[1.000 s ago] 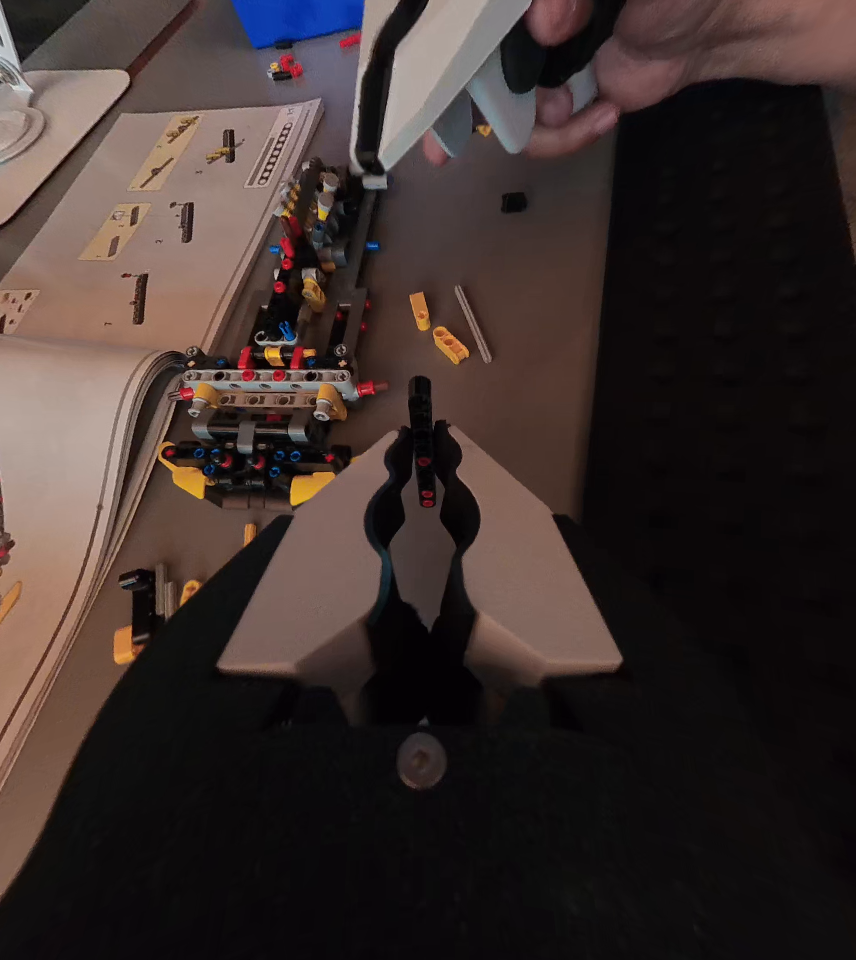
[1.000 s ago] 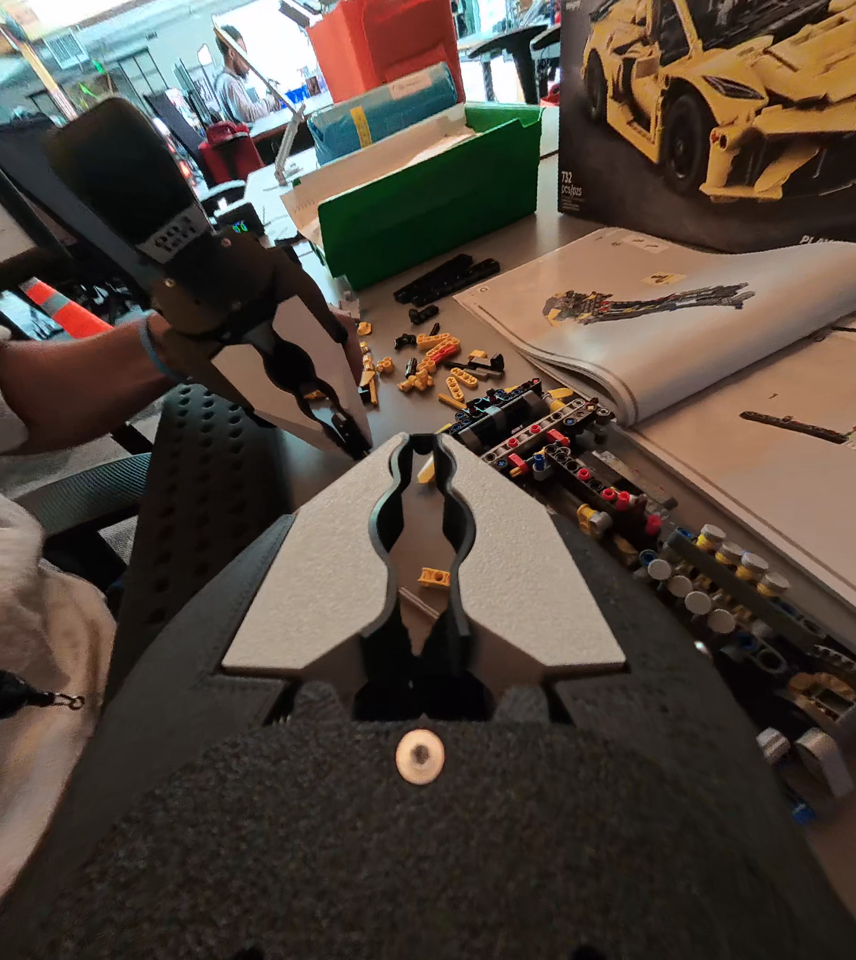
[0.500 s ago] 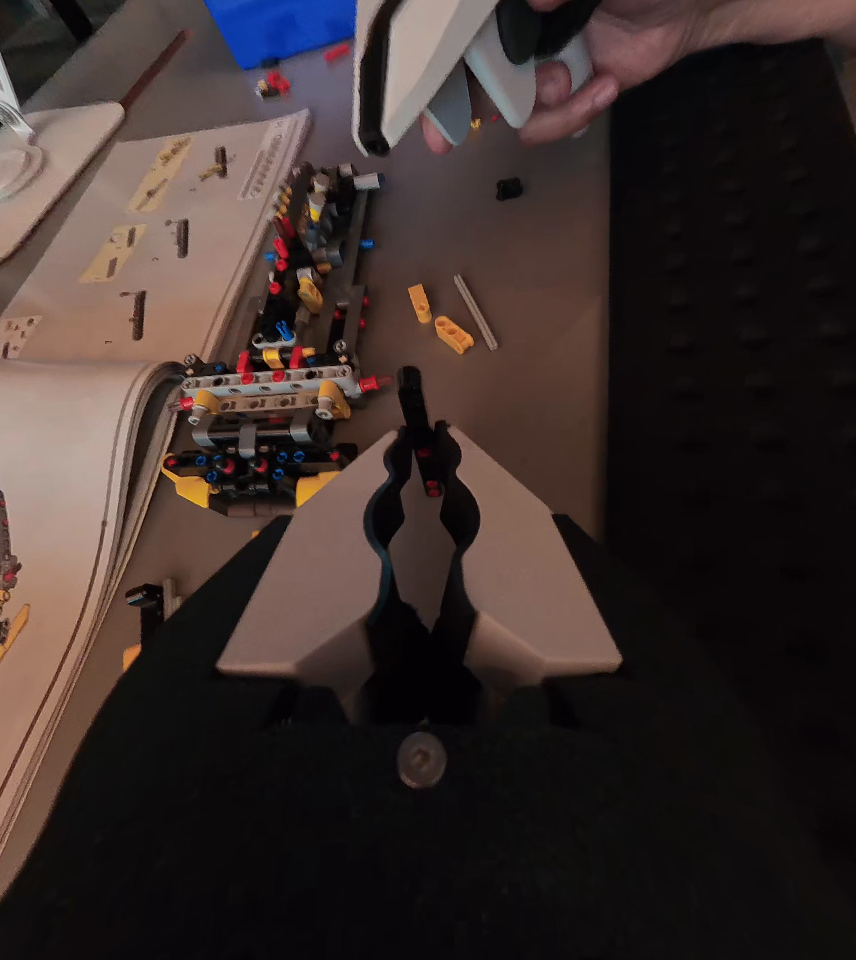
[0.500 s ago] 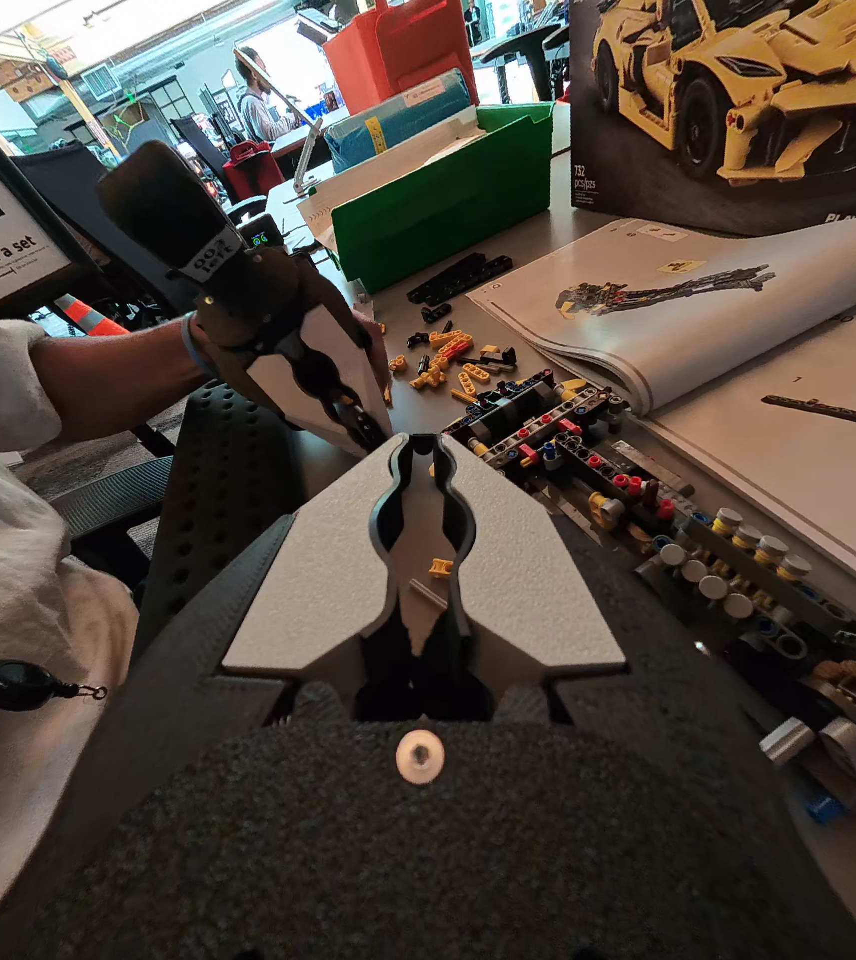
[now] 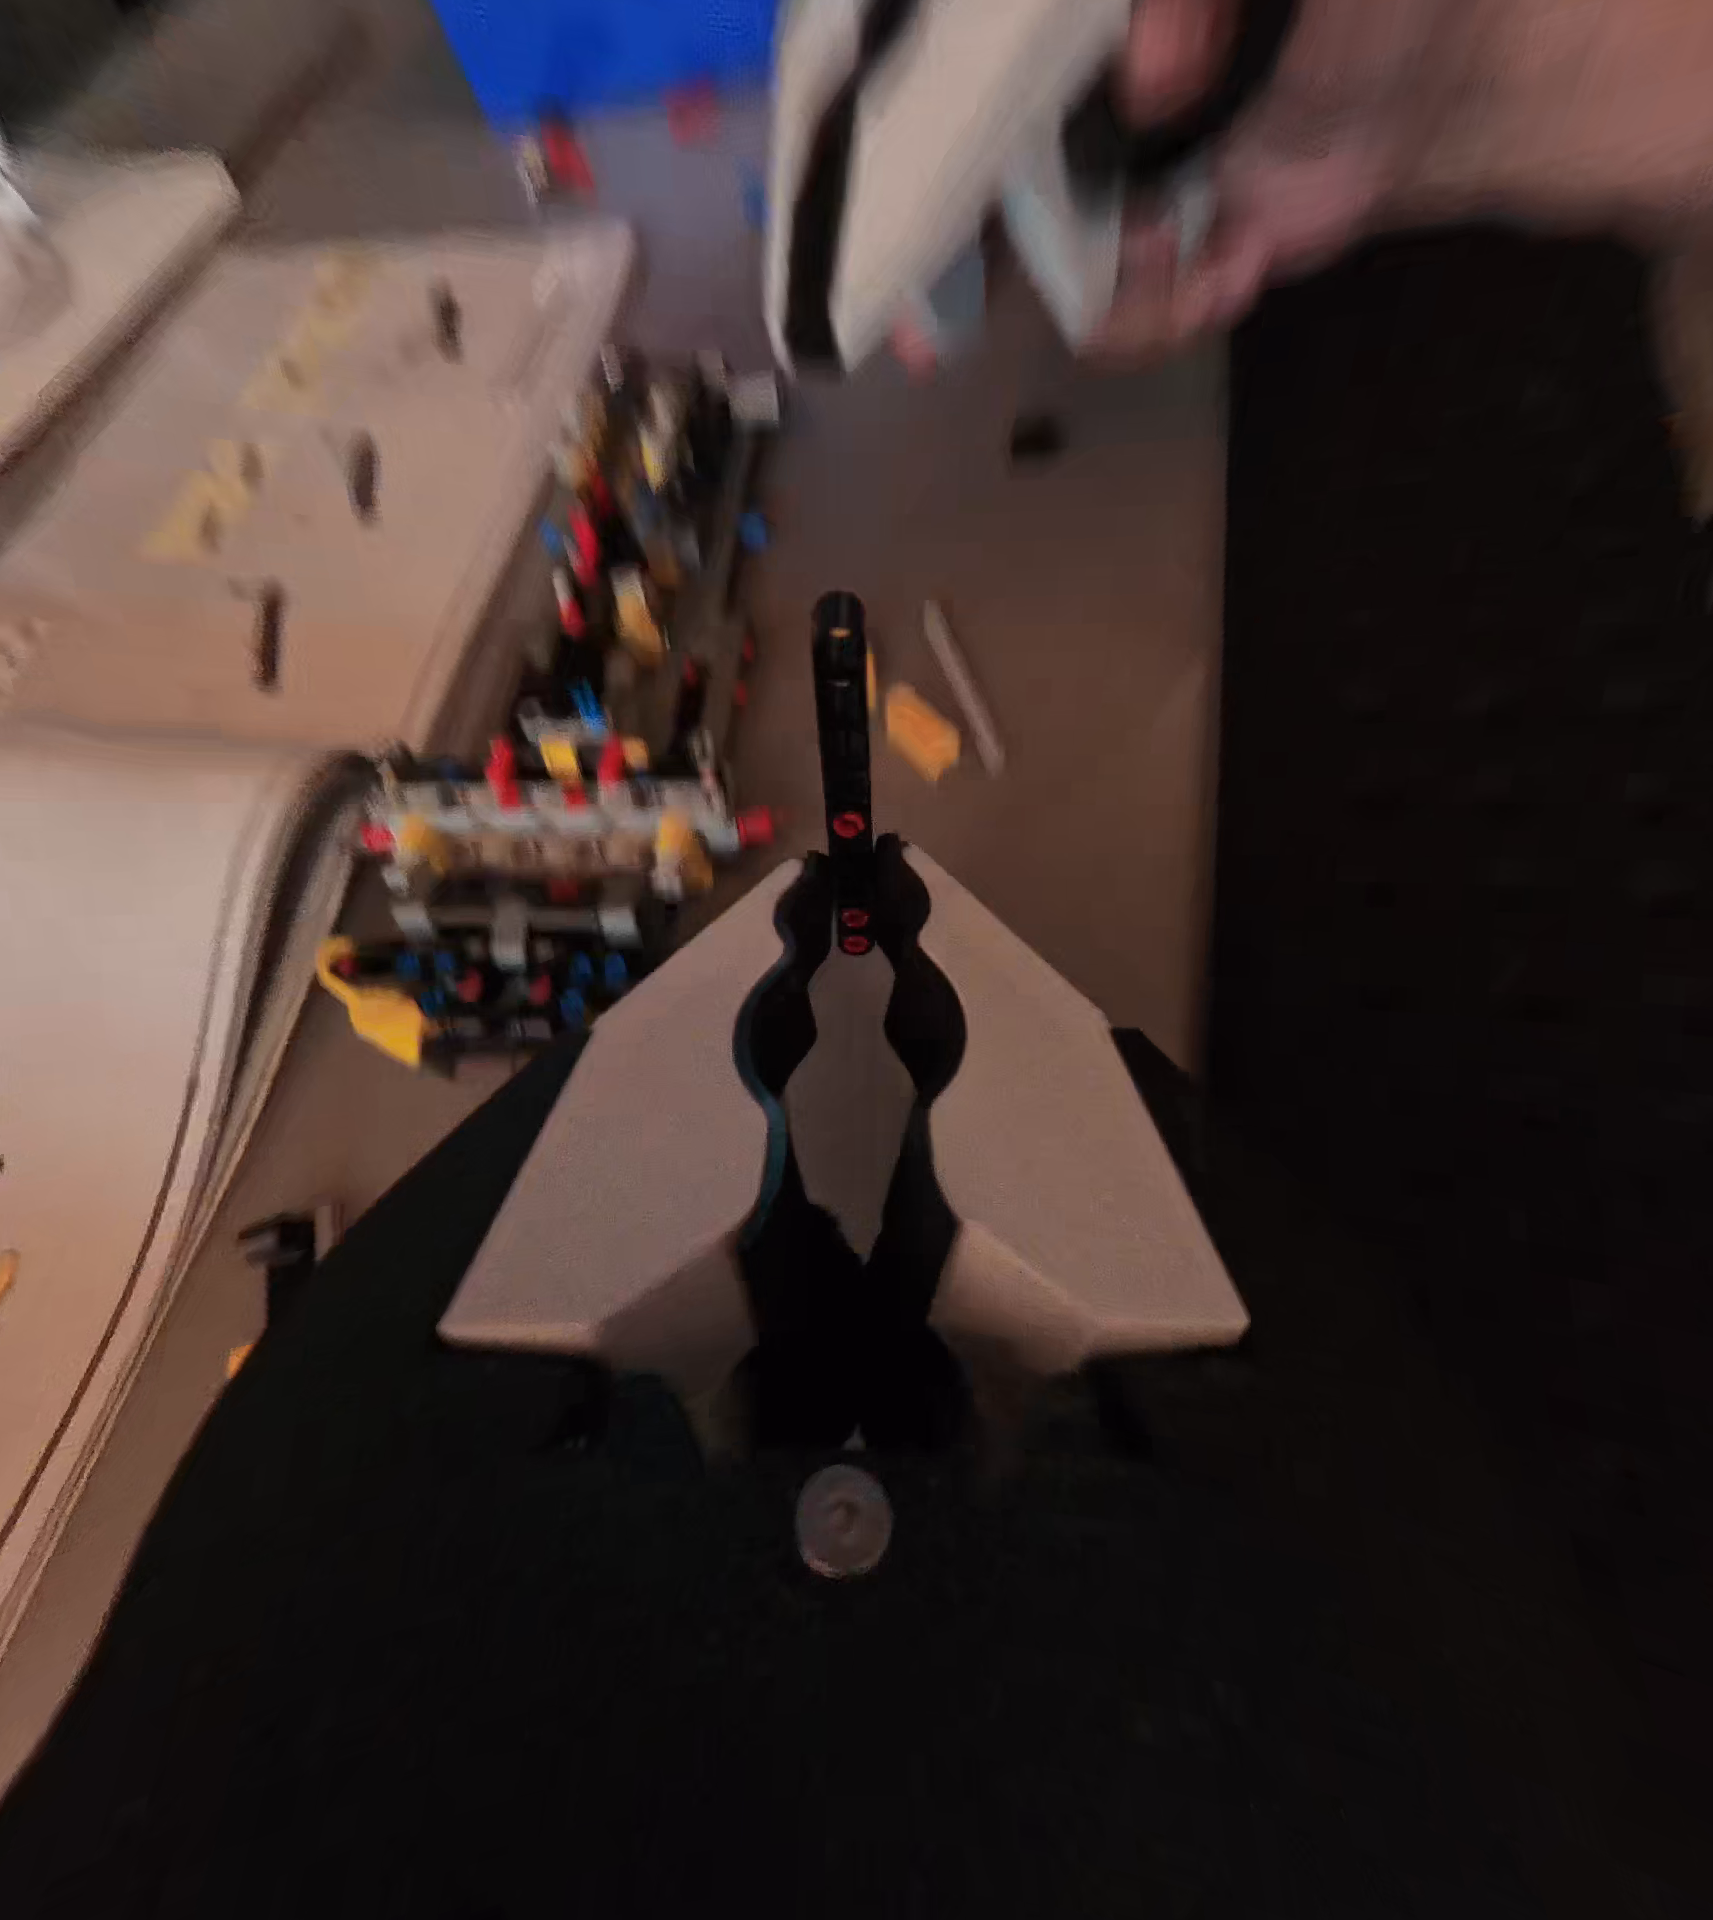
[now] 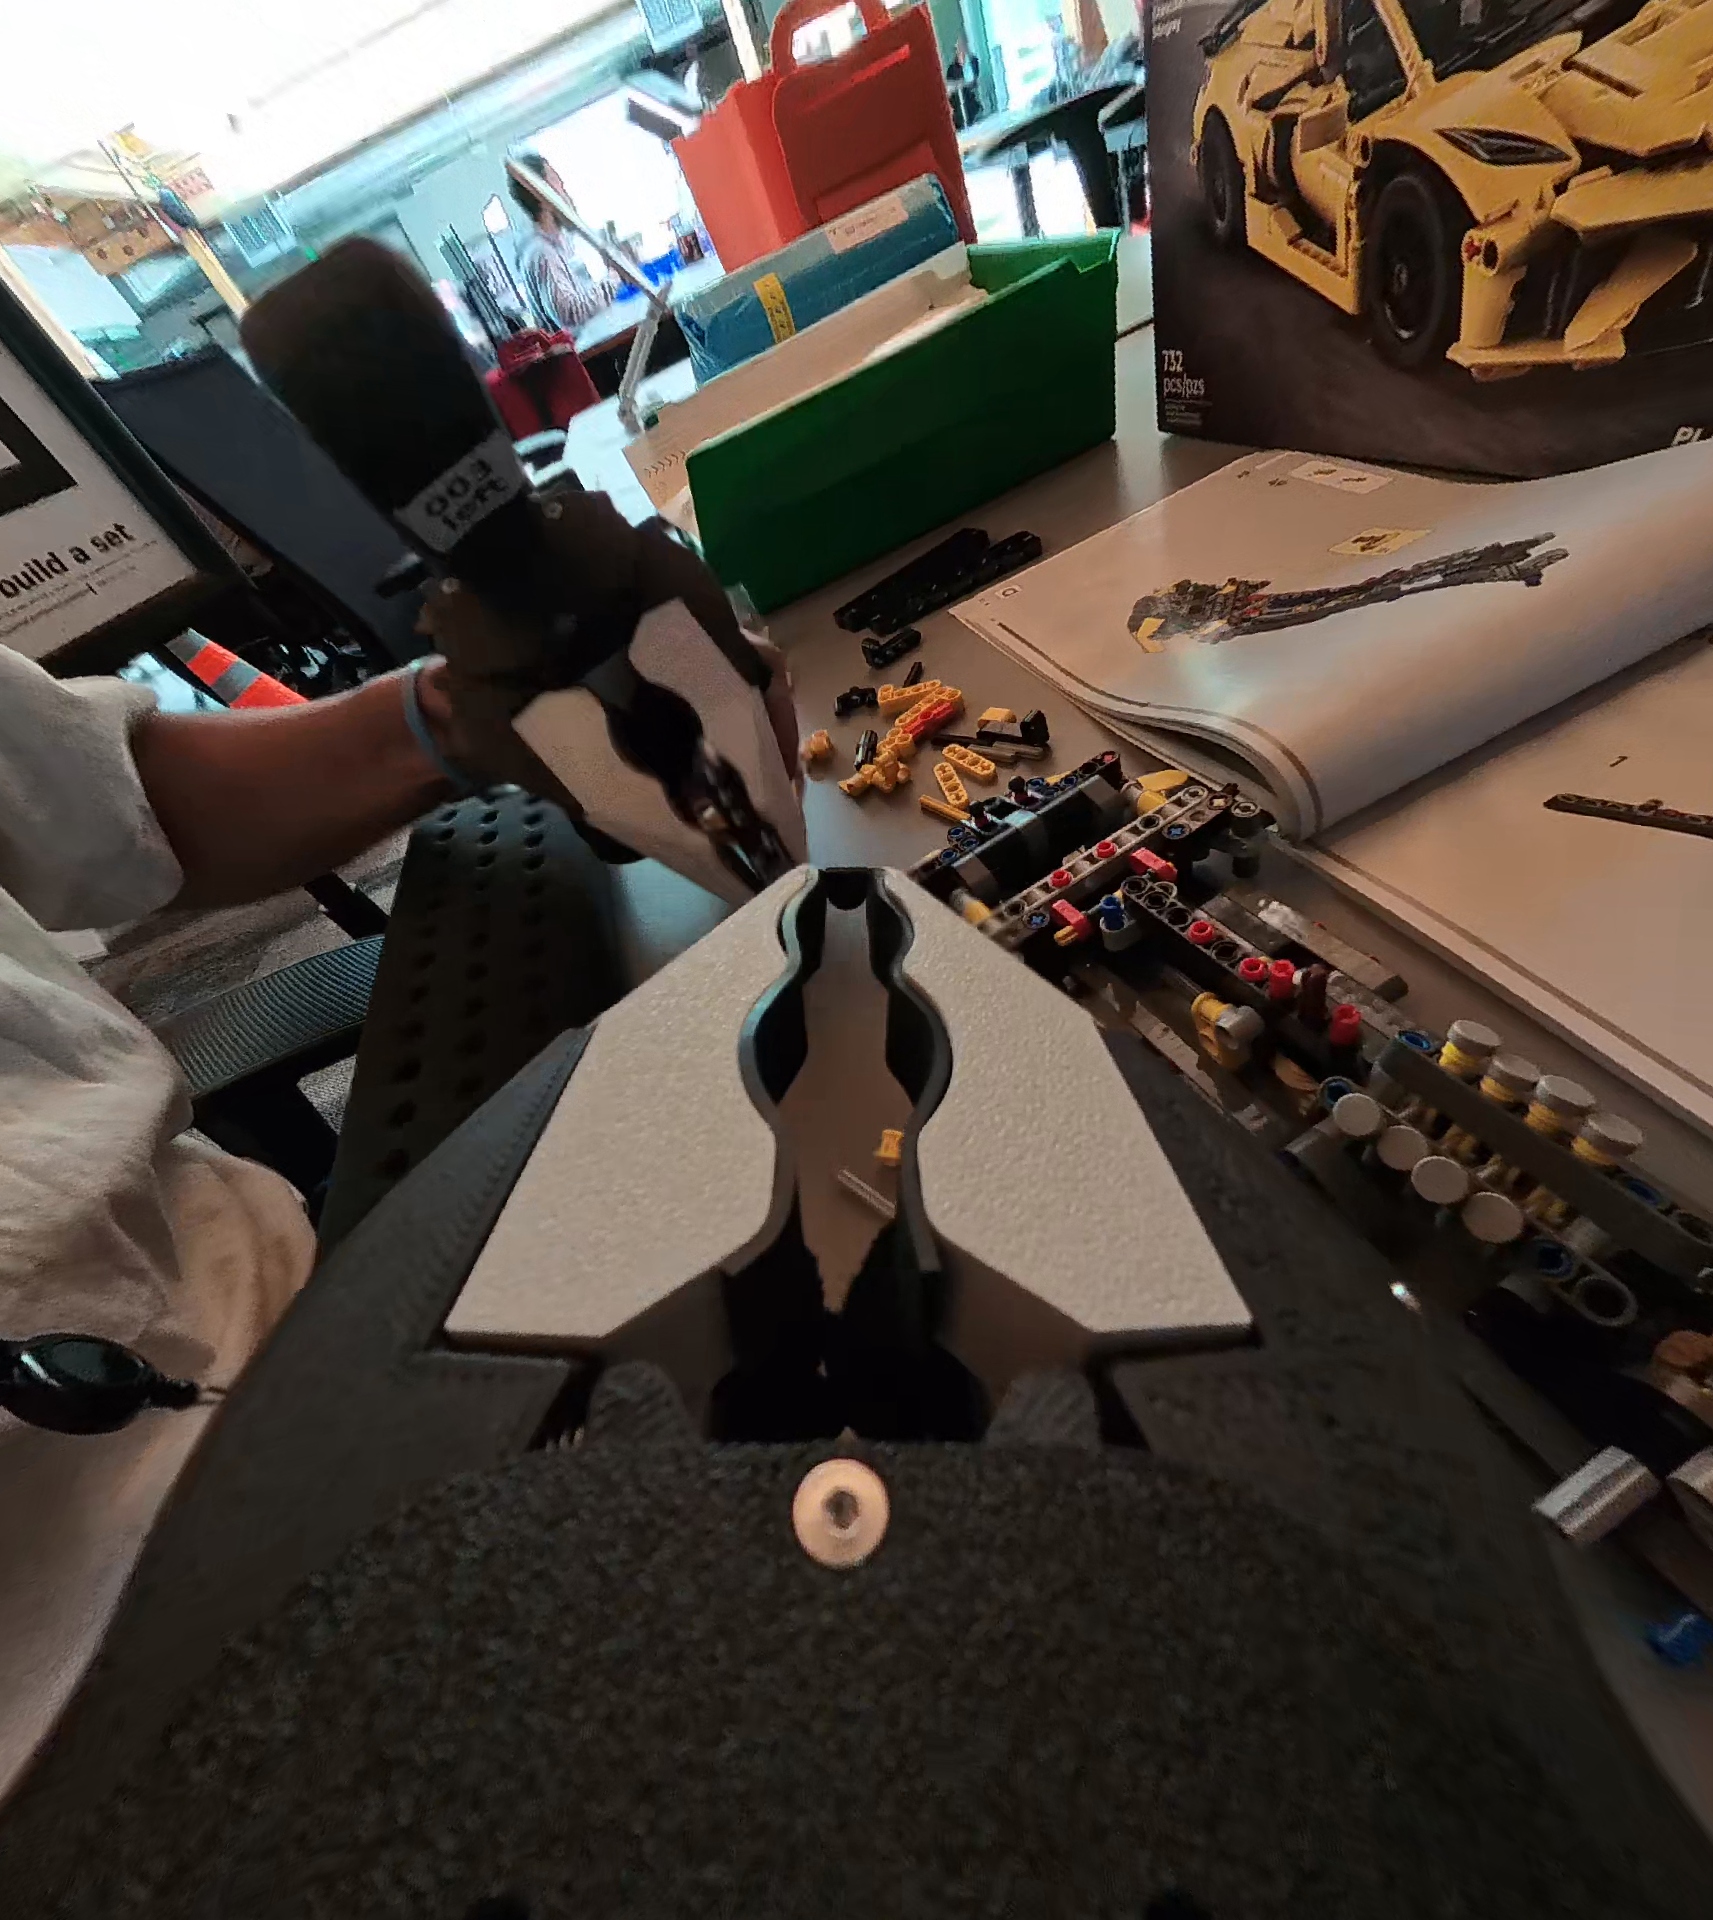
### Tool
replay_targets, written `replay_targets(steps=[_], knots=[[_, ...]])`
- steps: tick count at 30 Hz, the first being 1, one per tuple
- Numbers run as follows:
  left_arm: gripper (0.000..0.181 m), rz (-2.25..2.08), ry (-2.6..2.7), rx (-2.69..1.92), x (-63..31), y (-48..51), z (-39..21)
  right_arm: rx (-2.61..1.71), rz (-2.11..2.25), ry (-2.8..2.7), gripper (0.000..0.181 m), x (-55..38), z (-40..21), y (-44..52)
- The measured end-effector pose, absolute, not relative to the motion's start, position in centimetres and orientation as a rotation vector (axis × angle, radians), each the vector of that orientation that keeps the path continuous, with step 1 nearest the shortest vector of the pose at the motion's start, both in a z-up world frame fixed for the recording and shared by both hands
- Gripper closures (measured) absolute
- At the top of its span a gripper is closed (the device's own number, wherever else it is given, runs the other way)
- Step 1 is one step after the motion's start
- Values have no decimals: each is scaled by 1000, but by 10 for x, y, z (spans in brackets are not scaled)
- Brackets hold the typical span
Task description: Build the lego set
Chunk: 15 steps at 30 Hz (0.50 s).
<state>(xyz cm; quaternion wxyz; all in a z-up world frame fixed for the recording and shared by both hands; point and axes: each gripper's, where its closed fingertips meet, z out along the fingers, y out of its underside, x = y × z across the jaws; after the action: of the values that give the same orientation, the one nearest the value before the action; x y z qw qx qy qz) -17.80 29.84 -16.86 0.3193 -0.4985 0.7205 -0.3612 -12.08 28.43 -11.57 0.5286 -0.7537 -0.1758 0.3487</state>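
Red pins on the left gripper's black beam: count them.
3. One red pin sits on the black beam just past the left gripper's tips; two between them. Others may be hidden.

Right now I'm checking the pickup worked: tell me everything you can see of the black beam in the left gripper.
The black beam is a long, narrow plastic bar with holes along it, several filled by red pins near its held end. The left gripper is shut on that end, and the rest juts forward above the table, touching nothing else visible. Background blur hides finer detail.
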Motion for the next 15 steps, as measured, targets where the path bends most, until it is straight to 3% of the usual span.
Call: replay_targets(steps=[5, 10, 15], knots=[[174, -1686, 1328, -1242, -153, 293, -58, -1570, 1013, -337, 174, -126, -64, 281], [175, -1977, 1169, -1256, -139, 290, -47, -1526, 1065, -303, 175, -136, -57, 283], [175, -1960, 1231, -1259, -136, 280, -56, -1574, 1073, -318, 176, -135, -67, 283]])
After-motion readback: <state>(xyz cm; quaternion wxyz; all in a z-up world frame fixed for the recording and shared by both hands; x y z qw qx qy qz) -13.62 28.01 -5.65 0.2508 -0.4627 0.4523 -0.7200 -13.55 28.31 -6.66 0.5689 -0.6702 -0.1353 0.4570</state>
